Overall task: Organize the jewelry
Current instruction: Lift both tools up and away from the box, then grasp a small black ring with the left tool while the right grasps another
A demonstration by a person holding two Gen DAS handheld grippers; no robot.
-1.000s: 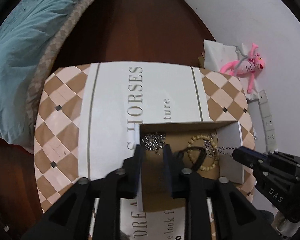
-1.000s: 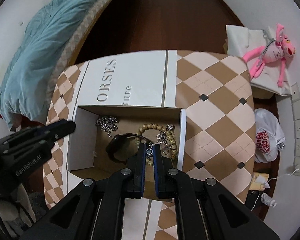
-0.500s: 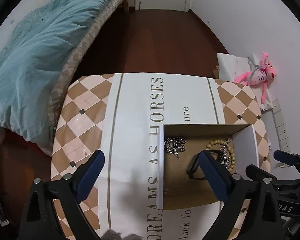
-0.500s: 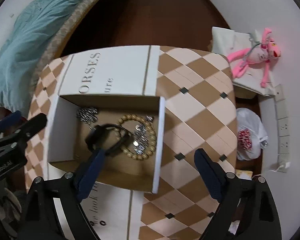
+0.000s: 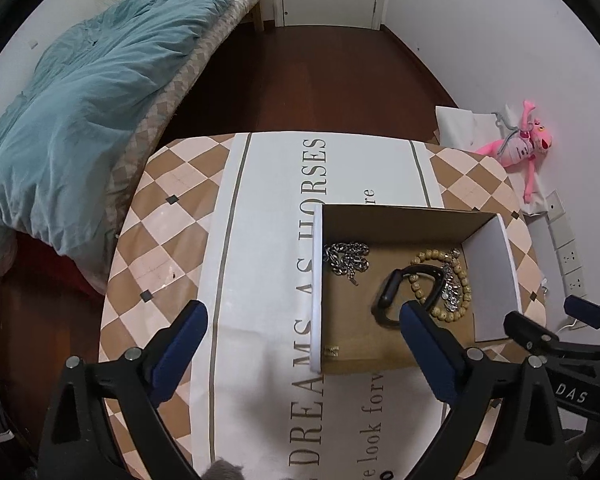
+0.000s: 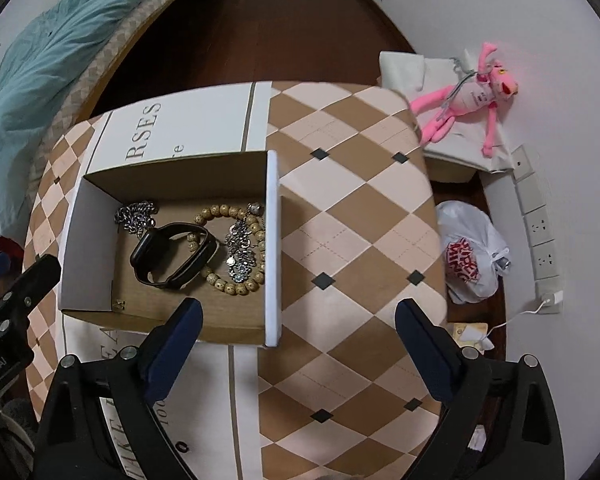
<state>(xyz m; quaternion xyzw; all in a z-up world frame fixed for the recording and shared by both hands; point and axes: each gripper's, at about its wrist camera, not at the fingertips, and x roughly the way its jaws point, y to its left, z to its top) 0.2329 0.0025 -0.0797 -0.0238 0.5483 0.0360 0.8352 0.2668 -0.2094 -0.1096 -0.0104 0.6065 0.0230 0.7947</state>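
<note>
With every visible piece inside the box (image 6: 274, 248), the sorting seems finished; left gripper (image 5: 304, 350) and right gripper (image 6: 298, 340) hover above it, fingers apart, empty, probably only needing to withdraw.

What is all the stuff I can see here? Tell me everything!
box: 1, brown inside, white walls, on the table
chain: 1, silver, box's far left corner
watch: 1, black, middle of box
bead bracelet: 1, tan, right side of box
charm bracelet: 1, silver, lying on the beads
tablecloth: 1, brown and cream checks, on the table
toy: 1, pink, by the wall
plastic bag: 1, white and red, floor
blanket: 1, teal, bed
left tongs: open, empty
right tongs: open, empty
</note>
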